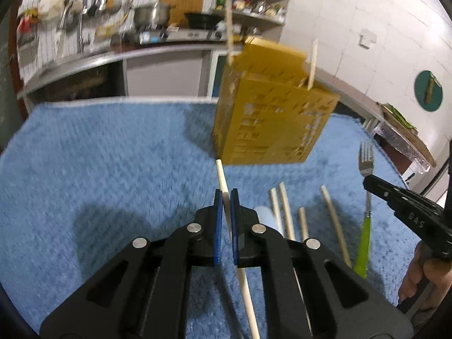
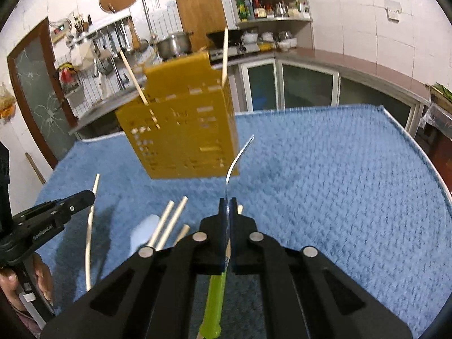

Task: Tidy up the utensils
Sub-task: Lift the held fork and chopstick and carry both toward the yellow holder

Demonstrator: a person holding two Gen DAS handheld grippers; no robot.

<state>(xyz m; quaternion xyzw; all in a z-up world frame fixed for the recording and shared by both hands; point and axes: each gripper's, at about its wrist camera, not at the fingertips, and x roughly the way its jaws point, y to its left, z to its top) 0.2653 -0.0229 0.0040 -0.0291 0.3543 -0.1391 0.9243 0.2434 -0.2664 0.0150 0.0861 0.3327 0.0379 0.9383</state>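
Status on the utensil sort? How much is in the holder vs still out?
Done: two chopsticks stand in the yellow holder. In hand: left tongs shut on a chopstick, right tongs shut on the green-handled fork. Left: about four loose chopsticks on the blue mat.

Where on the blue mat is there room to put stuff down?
Bare blue mat lies right of the yellow holder, out to the mat's far edge; also left of it. It is crowded in front, where loose chopsticks lie.

Seven chopsticks [image 1: 334,220], one fork [image 1: 366,197], one holder [image 1: 271,113]
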